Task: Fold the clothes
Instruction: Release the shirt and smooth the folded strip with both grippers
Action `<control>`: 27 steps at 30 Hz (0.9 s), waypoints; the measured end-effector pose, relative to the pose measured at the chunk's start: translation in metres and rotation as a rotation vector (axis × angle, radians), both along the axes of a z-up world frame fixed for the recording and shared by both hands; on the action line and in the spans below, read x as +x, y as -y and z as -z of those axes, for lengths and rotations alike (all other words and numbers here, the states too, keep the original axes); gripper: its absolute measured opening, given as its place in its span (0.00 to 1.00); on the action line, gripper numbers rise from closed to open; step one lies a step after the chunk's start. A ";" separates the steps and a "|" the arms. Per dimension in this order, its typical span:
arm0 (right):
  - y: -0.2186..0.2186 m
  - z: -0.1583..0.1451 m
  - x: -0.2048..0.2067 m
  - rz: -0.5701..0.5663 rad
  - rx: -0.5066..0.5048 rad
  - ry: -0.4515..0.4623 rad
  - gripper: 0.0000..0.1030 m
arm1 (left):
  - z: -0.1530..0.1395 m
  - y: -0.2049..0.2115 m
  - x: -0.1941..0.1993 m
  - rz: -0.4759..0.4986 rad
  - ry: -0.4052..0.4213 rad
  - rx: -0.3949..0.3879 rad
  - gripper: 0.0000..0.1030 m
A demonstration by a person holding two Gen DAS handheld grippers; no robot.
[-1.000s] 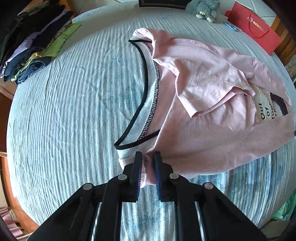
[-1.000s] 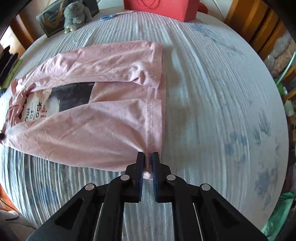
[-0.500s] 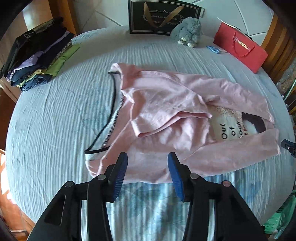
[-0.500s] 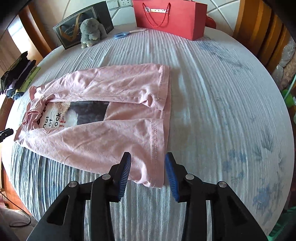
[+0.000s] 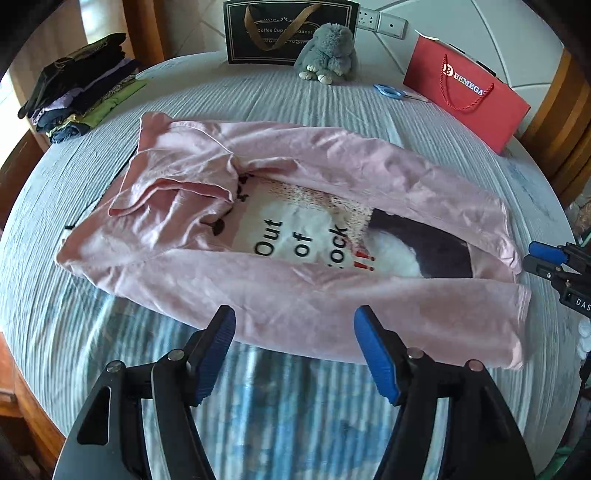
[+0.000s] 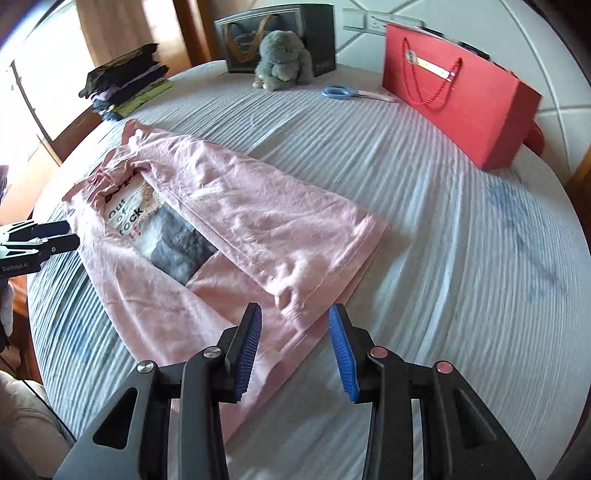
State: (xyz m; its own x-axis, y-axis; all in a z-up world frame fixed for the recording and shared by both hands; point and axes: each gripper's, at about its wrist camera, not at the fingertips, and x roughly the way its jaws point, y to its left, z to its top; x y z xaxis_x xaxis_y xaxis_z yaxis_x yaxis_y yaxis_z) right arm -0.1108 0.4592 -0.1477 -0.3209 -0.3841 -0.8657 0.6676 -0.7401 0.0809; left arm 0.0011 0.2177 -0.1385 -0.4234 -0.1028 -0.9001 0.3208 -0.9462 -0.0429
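Observation:
A pink T-shirt [image 5: 280, 295] with an "Out of" print lies on the striped bedspread, both long sides folded in over the middle. It also shows in the right wrist view [image 6: 258, 221]. My left gripper [image 5: 294, 325] is open and empty, just above the near folded edge. My right gripper [image 6: 295, 325] is open and empty over the shirt's hem corner. The right gripper also shows at the far right of the left wrist view [image 5: 554, 266]. The left gripper shows at the left edge of the right wrist view [image 6: 37, 240].
A stack of folded dark clothes [image 5: 77, 96] sits at the far left corner. A black gift bag [image 5: 288, 29], a grey plush rabbit [image 5: 328, 51], blue scissors [image 5: 391, 90] and a red gift bag [image 5: 465, 96] stand along the far side of the bed [image 5: 258, 424].
Both grippers let go of the shirt's near edge, opened wide and pulled back and up. The near side of the shirt now lies folded over the middle.

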 end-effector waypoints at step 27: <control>-0.008 0.026 -0.083 -0.692 -0.083 -0.075 0.86 | 0.036 -0.208 -0.006 -0.490 0.074 0.025 0.77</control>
